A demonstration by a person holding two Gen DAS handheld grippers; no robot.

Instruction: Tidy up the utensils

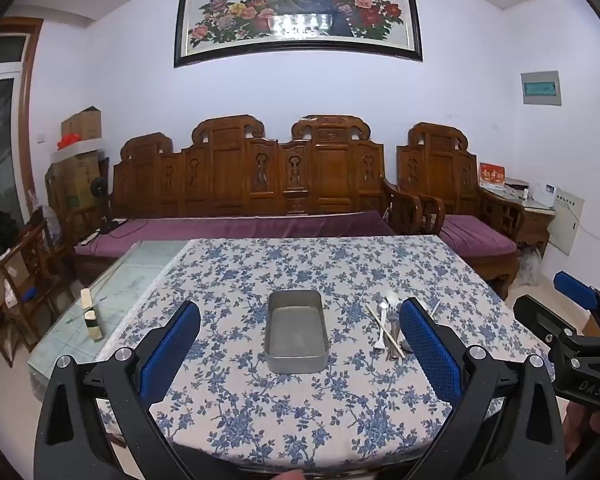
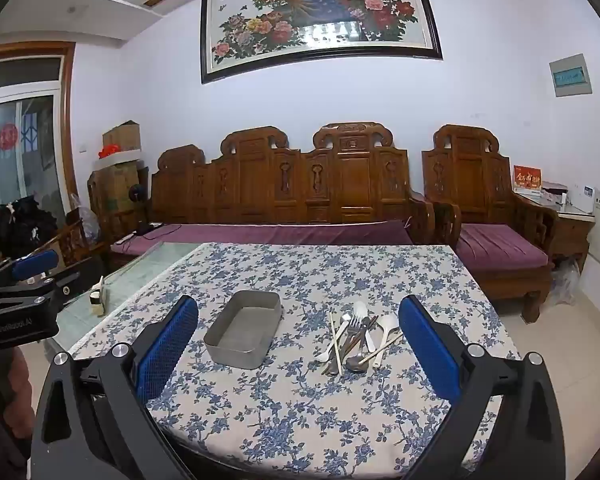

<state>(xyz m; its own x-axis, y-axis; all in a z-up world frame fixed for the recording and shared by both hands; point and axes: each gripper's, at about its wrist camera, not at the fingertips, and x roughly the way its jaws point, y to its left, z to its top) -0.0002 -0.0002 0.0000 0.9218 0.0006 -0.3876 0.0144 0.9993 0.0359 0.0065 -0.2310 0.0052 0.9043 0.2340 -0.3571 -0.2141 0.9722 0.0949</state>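
Utensils (image 2: 354, 340): loose pile mid-table, just right of empty metal tray (image 2: 242, 330); long axes run mostly near-to-far.
Right gripper (image 2: 298, 344): spread wide, empty, likely nearer.
Left gripper (image 1: 300, 346): spread wide, empty, facing tray.

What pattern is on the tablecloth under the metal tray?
Blue flowers on off-white cloth; the tablecloth shows best in the right wrist view.

Both tools (image 1: 300, 344) (image 2: 298, 340) wide open, empty
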